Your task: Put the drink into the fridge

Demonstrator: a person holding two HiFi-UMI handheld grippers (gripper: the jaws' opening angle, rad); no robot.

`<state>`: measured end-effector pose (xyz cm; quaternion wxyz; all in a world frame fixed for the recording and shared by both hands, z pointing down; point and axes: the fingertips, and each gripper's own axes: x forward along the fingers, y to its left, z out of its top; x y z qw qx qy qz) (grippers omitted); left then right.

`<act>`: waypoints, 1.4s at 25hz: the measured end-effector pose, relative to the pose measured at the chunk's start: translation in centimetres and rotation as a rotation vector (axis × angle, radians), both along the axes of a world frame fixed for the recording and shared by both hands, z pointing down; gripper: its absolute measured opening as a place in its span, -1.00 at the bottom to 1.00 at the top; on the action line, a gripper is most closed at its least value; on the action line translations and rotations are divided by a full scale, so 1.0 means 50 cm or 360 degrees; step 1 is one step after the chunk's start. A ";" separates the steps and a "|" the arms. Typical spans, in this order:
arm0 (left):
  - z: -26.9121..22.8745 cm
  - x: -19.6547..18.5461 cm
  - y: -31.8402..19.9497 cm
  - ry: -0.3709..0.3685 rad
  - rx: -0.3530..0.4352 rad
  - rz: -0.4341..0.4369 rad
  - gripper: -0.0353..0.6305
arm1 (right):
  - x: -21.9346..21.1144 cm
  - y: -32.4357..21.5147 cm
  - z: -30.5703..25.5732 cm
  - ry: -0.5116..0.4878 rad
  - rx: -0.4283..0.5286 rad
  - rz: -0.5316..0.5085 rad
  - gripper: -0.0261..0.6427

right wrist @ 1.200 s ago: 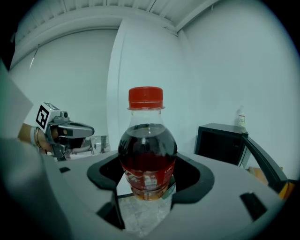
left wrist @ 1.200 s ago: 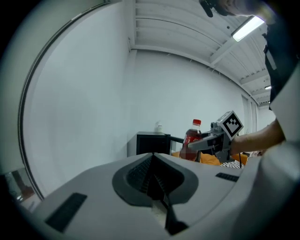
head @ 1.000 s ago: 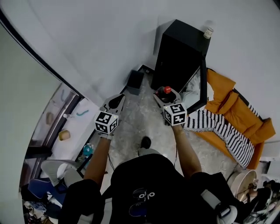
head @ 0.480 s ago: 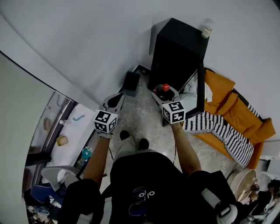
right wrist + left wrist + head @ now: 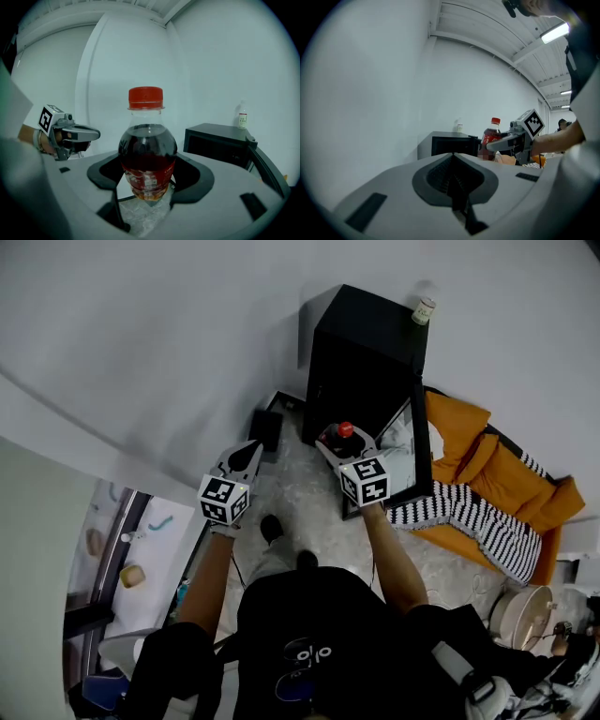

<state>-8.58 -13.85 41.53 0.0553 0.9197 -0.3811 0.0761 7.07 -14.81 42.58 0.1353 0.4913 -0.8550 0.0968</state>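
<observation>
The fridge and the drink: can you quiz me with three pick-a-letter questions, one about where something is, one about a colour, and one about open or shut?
1. Where does the small pale bottle stand?
A. on top of the fridge
B. inside it
C. under it

2. What colour is the cap of the drink?
A. blue
B. red
C. green

3. How is the fridge door?
A. shut
B. open
C. missing

Answers:
1 A, it sits on the fridge's top corner.
2 B, the right gripper view shows a red cap.
3 B, the door swings out beside the fridge.
</observation>
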 end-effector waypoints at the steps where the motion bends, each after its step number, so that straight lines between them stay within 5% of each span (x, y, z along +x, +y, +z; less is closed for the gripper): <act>1: -0.003 0.003 -0.018 0.0006 0.0003 0.0015 -0.87 | 0.001 -0.014 -0.003 0.0003 0.0003 0.0012 0.01; 16: -0.031 0.010 -0.296 0.0052 0.0009 0.0259 -0.87 | -0.018 -0.244 -0.034 0.0039 0.0004 0.0198 0.01; 24: -0.012 -0.003 -0.341 0.0134 -0.0030 0.0342 -0.87 | -0.032 -0.296 -0.021 0.0034 -0.0045 0.0259 0.01; 35: 0.017 0.026 -0.373 0.0075 -0.0074 0.0303 -0.87 | 0.002 -0.340 -0.008 0.0009 -0.0050 0.0255 0.01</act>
